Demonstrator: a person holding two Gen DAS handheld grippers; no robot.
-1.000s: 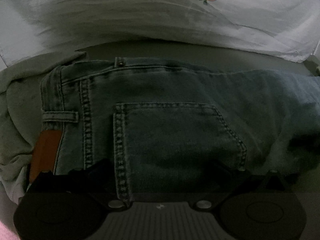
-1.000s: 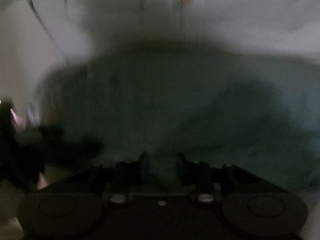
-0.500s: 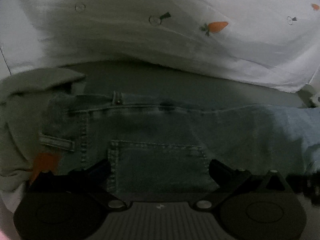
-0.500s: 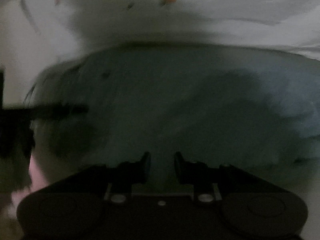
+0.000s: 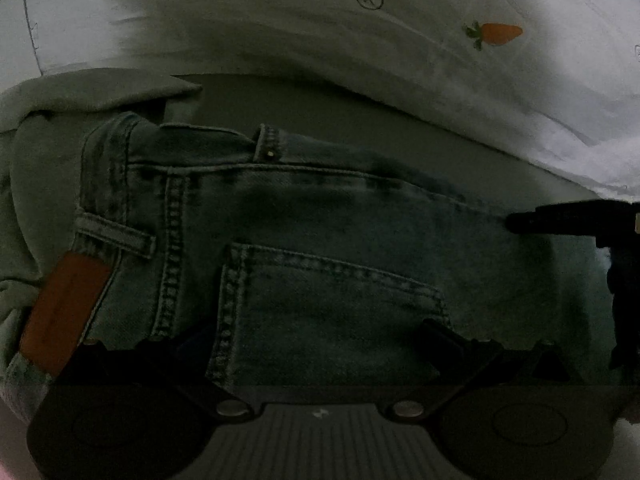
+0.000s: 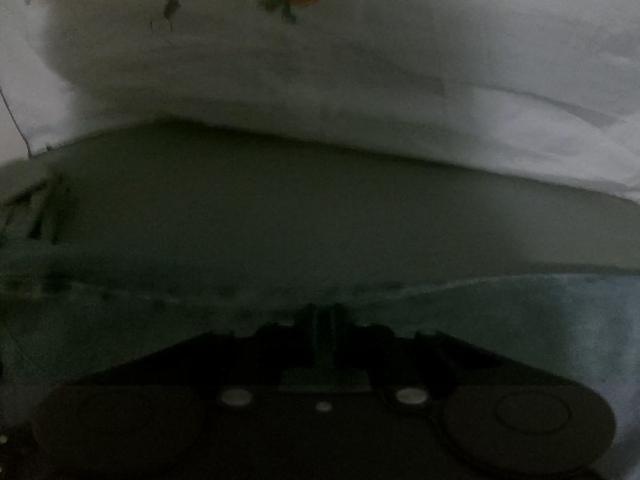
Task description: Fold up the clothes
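Note:
Blue jeans point(image 5: 320, 240) lie flat, back pocket up, with the waistband and a brown leather patch point(image 5: 64, 312) at the left. My left gripper point(image 5: 304, 340) hovers low over the pocket, open, its fingers spread wide with denim beneath them. In the left wrist view my right gripper point(image 5: 520, 222) reaches in from the right edge to the far edge of the jeans. In its own dim, blurred view the right gripper point(image 6: 322, 320) is closing its jaws to a narrow slit. A thin fold of the jeans' edge point(image 6: 440, 292) sits pinched between them.
A white sheet with a carrot print point(image 5: 496, 34) bunches up behind the jeans. A grey-green garment point(image 5: 40, 160) lies crumpled at the left by the waistband. A strip of grey-green bed surface point(image 5: 320, 108) shows between jeans and sheet.
My right gripper swept across the jeans to their far edge and its jaws narrowed onto the denim; it now shows in the left wrist view. The left gripper shifted slightly and rolled.

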